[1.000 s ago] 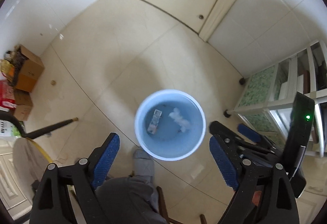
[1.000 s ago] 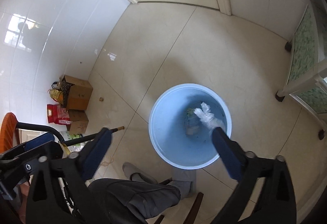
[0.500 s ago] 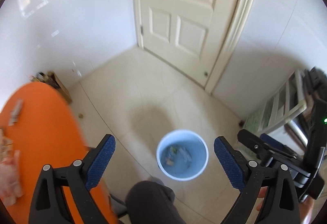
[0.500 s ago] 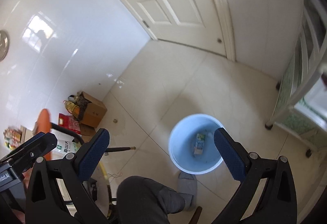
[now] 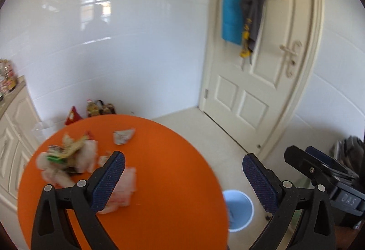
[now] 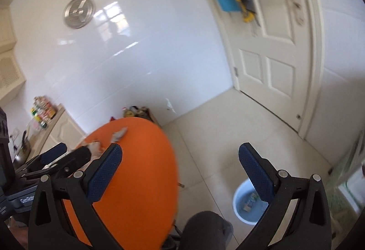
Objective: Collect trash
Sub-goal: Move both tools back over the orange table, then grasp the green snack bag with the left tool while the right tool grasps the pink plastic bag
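Above a round orange table, the left gripper and right gripper both hang spread wide, grasping nothing. Crumpled wrappers and tissue lie scattered on the table's far left side. The light scraps could slip from the pads or fall short of the bucket. On the floor beside the table, the blue bucket already contains a small carton.
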Demonstrator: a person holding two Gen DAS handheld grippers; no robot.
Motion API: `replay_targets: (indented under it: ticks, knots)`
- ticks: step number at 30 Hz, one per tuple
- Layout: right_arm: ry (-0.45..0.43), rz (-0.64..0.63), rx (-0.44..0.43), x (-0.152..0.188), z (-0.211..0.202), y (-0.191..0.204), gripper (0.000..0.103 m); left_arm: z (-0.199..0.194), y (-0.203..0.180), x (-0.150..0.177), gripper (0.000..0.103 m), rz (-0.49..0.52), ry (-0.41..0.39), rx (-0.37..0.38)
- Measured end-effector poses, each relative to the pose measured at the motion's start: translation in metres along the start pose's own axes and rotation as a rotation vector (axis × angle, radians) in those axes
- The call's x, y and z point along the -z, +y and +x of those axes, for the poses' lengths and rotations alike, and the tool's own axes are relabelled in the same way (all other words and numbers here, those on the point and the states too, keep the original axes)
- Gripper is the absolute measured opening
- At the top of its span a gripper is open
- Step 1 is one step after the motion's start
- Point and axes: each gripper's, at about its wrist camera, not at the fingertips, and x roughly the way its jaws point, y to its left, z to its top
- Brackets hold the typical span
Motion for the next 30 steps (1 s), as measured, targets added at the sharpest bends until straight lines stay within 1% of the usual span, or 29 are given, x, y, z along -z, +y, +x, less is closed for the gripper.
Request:
replay_targets:
  ticks: [1,2,3,4,5,6,8,9,10,12,13,16,18,20,21,23,24,27,30]
  knots:
    - [-0.005,-0.026,-0.011,0.0,-0.001,0.013,0.103,-0.02,0.017,0.004,0.102,-0.027,-0.022,-0.02]
    - [-0.012,-0.057,-0.028,-0.002,-0.002,0.031,0.103,-0.029,0.023,0.013,0.102,-0.043,-0.037,-0.035]
    - [-0.016,-0.081,-0.048,-0.001,-0.002,0.045,0.103,-0.048,0.039,0.02,0.102,-0.066,-0.06,-0.06]
    - [-0.019,-0.103,-0.061,0.002,-0.002,0.054,0.103,-0.054,0.044,0.03,0.102,-0.082,-0.073,-0.081]
    - [-0.023,-0.134,-0.074,0.002,-0.002,0.07,0.103,-0.069,0.054,0.038,0.102,-0.102,-0.088,-0.106]
    - [-0.025,-0.154,-0.083,0.004,-0.002,0.078,0.103,-0.08,0.062,0.046,0.102,-0.117,-0.101,-0.128]
    - [-0.026,-0.202,-0.117,0.007,0.0,0.103,0.103,-0.096,0.071,0.062,0.102,-0.139,-0.123,-0.166]
    - [-0.025,-0.218,-0.127,0.009,0.001,0.111,0.103,-0.111,0.081,0.072,0.102,-0.152,-0.136,-0.192]
    - [-0.025,-0.243,-0.137,0.011,0.003,0.122,0.103,-0.113,0.08,0.084,0.102,-0.162,-0.144,-0.214]
    - [-0.024,-0.273,-0.156,0.014,0.005,0.136,0.103,-0.13,0.089,0.102,0.102,-0.191,-0.158,-0.249]
    - [-0.02,-0.287,-0.167,0.017,0.006,0.143,0.103,-0.144,0.097,0.113,0.102,-0.206,-0.167,-0.264]
    - [-0.008,-0.321,-0.184,0.021,0.01,0.158,0.103,-0.152,0.094,0.133,0.102,-0.232,-0.175,-0.318]
    - [0.003,-0.334,-0.188,0.024,0.014,0.164,0.103,-0.154,0.095,0.147,0.102,-0.254,-0.162,-0.337]
    - [0.012,-0.342,-0.194,0.027,0.017,0.169,0.103,-0.151,0.091,0.155,0.102,-0.279,-0.146,-0.353]
    - [0.016,-0.347,-0.192,0.027,0.018,0.172,0.103,-0.142,0.088,0.146,0.102,-0.289,-0.138,-0.354]
    - [0.021,-0.352,-0.192,0.027,0.021,0.176,0.103,-0.14,0.086,0.143,0.102,-0.303,-0.127,-0.357]
    - [0.023,-0.355,-0.191,0.027,0.022,0.179,0.103,-0.143,0.084,0.148,0.102,-0.306,-0.126,-0.36]
    - [0.026,-0.359,-0.189,0.027,0.027,0.183,0.103,-0.141,0.078,0.138,0.102,-0.305,-0.123,-0.365]
    - [0.072,-0.355,-0.173,0.033,0.046,0.183,0.103,-0.128,0.077,0.129,0.102,-0.309,-0.094,-0.363]
